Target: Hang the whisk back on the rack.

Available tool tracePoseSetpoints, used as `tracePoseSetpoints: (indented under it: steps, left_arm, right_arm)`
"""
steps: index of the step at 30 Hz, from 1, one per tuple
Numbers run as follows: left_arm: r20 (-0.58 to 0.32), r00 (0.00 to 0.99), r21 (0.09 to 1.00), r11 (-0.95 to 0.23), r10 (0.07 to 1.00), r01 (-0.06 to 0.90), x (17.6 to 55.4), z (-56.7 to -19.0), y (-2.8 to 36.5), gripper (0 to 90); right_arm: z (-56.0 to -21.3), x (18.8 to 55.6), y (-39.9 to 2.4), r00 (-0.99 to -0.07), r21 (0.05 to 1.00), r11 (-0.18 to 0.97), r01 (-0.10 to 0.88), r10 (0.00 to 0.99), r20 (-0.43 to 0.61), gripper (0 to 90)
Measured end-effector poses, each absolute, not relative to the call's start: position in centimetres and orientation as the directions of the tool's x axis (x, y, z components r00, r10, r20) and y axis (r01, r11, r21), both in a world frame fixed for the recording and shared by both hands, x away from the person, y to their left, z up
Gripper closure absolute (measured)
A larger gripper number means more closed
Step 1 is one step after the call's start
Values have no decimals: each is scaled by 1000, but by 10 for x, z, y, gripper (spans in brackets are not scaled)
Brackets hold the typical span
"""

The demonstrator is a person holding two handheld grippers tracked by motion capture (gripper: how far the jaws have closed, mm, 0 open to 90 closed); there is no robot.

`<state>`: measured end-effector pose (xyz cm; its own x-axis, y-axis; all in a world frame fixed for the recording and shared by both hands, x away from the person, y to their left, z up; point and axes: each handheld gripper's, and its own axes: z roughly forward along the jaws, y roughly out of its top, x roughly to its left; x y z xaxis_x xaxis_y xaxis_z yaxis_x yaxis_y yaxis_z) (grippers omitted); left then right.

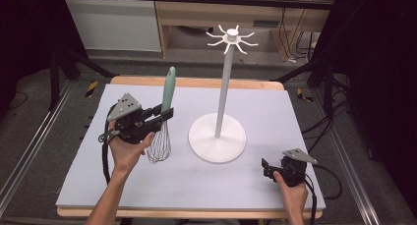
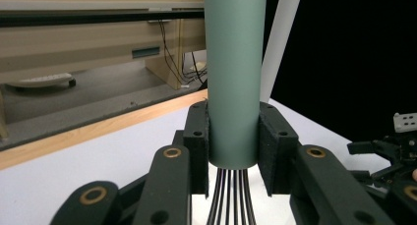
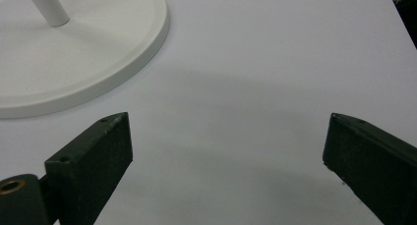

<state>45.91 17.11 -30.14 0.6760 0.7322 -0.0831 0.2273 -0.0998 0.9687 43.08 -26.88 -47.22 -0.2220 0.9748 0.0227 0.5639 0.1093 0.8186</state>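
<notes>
While the left tool [image 1: 164, 113] clamps it, the whisk [image 1: 163, 122] stands upright, handle mint-green.

A wooden table [image 1: 196, 81] covered by a white sheet [image 1: 275, 117] stands on grey floor [image 1: 59, 122]. Beyond the table sits a pale wooden shelf unit [image 1: 206, 14] with cables [image 1: 287, 43] beside it. Black curtains [image 1: 383, 63] flank the table.

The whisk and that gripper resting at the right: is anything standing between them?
Yes. In the high view the white stand sits between the whisk, held upright by the left gripper, and the right gripper; the rest is bare sheet.
</notes>
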Motion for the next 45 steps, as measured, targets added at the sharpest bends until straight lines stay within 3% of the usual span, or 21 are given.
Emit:
tracePoseSetpoints:
  steps: [20,45]
  left_arm:
    - [-13,712,984,-119,702,134,461,-259,146,687]
    - [14,724,980,-154,690,128,478,-236,118,686]
  right_arm:
    - [-472,432,-270,-216,819,104,565,976,25,51]
    - [-472,432,-271,-214,819,100,565,976,29,51]
